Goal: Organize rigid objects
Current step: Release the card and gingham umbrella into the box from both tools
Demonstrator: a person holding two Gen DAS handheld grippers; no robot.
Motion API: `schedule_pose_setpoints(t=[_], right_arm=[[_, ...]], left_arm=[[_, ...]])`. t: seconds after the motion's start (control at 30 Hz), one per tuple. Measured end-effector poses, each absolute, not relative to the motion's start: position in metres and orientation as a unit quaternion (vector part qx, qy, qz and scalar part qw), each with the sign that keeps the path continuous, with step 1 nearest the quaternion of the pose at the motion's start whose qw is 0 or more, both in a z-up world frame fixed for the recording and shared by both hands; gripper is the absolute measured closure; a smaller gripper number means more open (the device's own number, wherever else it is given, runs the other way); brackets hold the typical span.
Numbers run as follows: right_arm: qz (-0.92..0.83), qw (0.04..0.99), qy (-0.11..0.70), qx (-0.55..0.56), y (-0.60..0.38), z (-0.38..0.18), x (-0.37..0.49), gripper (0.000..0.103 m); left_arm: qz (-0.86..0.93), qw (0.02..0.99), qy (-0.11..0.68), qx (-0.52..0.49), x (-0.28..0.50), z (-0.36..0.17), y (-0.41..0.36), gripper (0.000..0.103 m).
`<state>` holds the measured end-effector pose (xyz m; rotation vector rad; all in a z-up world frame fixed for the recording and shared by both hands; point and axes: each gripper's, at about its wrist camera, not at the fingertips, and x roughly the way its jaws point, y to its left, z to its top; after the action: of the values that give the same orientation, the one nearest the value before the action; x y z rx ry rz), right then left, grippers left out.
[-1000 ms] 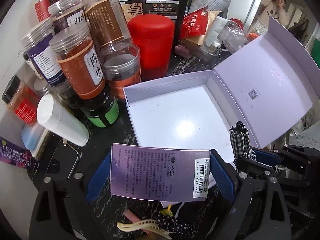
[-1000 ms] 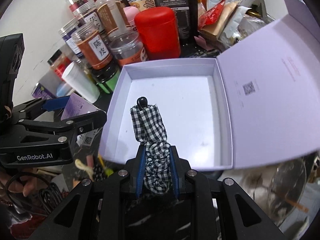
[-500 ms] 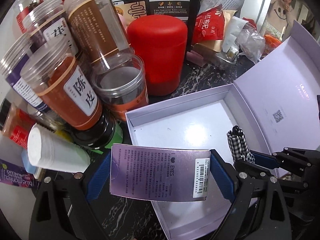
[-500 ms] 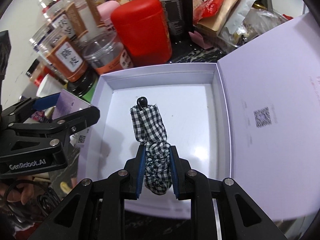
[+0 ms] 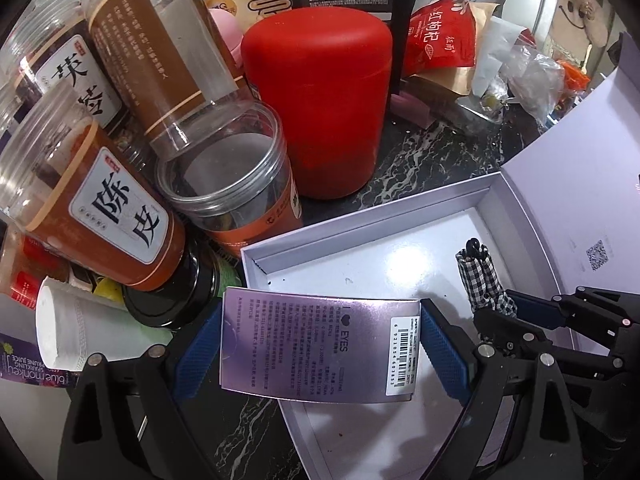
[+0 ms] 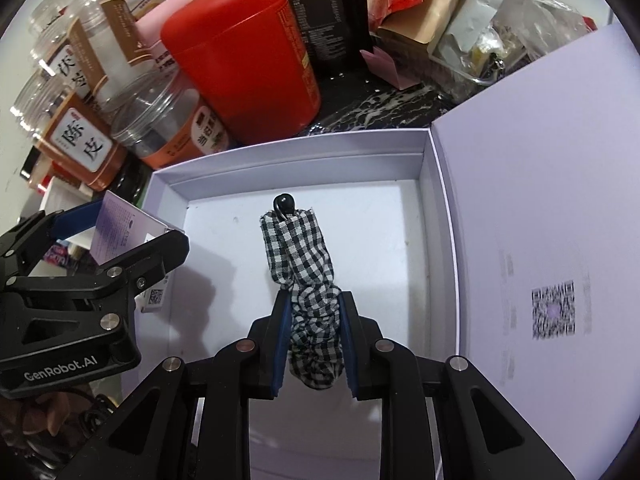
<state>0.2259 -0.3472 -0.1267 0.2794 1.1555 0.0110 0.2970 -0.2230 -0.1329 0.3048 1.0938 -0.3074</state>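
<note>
1 red canister [image 5: 320,96], 1 open box [image 5: 360,252], 2 tools [image 6: 314,344].

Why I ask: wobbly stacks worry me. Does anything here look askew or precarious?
Yes. In the left wrist view, the orange-labelled jar sits stacked on a black-lidded jar and appears to lean, though the fisheye may exaggerate that. Beside them a white cylinder lies on its side.
</note>
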Motion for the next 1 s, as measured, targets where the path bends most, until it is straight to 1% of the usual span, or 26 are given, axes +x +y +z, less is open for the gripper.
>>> schedule_pose_setpoints(t=[0.17, 0.23, 0.3, 0.33, 0.57, 1.0], right_arm=[[-0.005, 0.826, 0.55, 0.124, -0.349, -0.128, 0.232, 0.076], [-0.006, 0.825, 0.551, 0.123, -0.35, -0.128, 0.232, 0.071], [-0.013, 0.825, 0.552, 0.12, -0.35, -0.127, 0.23, 0.058], [-0.016, 0.825, 0.552, 0.119, -0.35, -0.126, 0.229, 0.057], [-0.022, 0.83, 0.544, 0.118, -0.352, -0.115, 0.223, 0.057], [-0.025, 0.841, 0.527, 0.116, -0.343, -0.085, 0.195, 0.057]], left_arm=[[-0.128, 0.826, 0.529, 0.148, 0.302, -0.136, -0.225, 0.009], [-0.12, 0.826, 0.532, 0.144, 0.302, -0.137, -0.223, 0.009], [-0.109, 0.827, 0.534, 0.142, 0.304, -0.138, -0.224, 0.009], [-0.104, 0.826, 0.535, 0.142, 0.304, -0.138, -0.223, 0.009], [-0.104, 0.82, 0.547, 0.129, 0.3, -0.136, -0.217, 0.009], [-0.11, 0.834, 0.527, 0.121, 0.268, -0.098, -0.205, 0.009]])
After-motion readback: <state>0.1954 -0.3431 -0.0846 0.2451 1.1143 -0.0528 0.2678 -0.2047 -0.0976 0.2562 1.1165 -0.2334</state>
